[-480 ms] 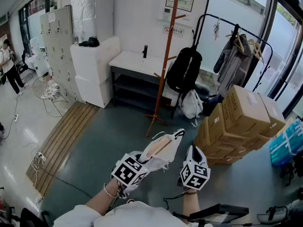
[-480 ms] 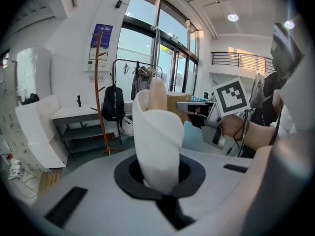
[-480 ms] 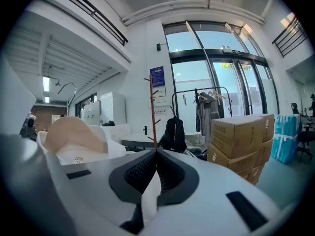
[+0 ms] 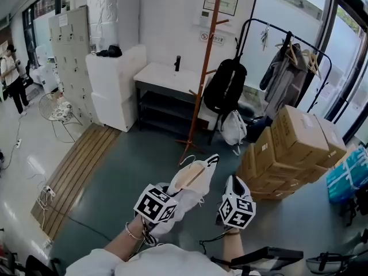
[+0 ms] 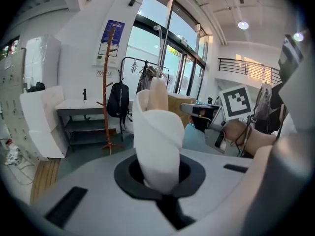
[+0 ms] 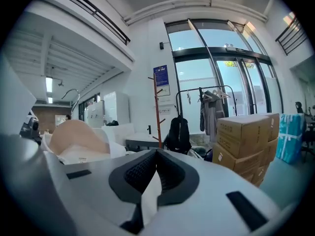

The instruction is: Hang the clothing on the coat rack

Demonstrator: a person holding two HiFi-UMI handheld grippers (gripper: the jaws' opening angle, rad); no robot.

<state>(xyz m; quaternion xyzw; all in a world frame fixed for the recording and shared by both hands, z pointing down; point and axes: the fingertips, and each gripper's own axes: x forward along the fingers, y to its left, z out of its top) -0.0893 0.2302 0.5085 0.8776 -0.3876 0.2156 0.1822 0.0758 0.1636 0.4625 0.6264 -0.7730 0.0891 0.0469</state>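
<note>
A white garment with a beige lining (image 4: 192,180) is bunched up in front of me, over the grey floor. My left gripper (image 4: 167,197) is shut on it; a thick fold of the white cloth (image 5: 157,141) stands up between its pads. My right gripper (image 4: 233,186) sits close on the right, shut on a thin edge of the cloth (image 6: 149,195). The garment's beige collar (image 6: 74,134) shows to the left in the right gripper view. The tall wooden coat rack (image 4: 201,79) stands ahead by the white wall, well beyond both grippers. It also shows as the coat rack (image 5: 106,82) and the coat rack (image 6: 157,107) in the gripper views.
A black backpack (image 4: 224,85) and a white bag (image 4: 233,126) hang right of the coat rack, beside a black garment rail with clothes (image 4: 284,68). Stacked cardboard boxes (image 4: 293,142) stand at right. A dark table (image 4: 167,94) and white cabinets (image 4: 112,79) line the wall. A person (image 4: 11,76) stands far left.
The grippers and the garment have hardly moved; the garment's top sits slightly lower and to the left. The view has shifted a little towards the coat rack.
</note>
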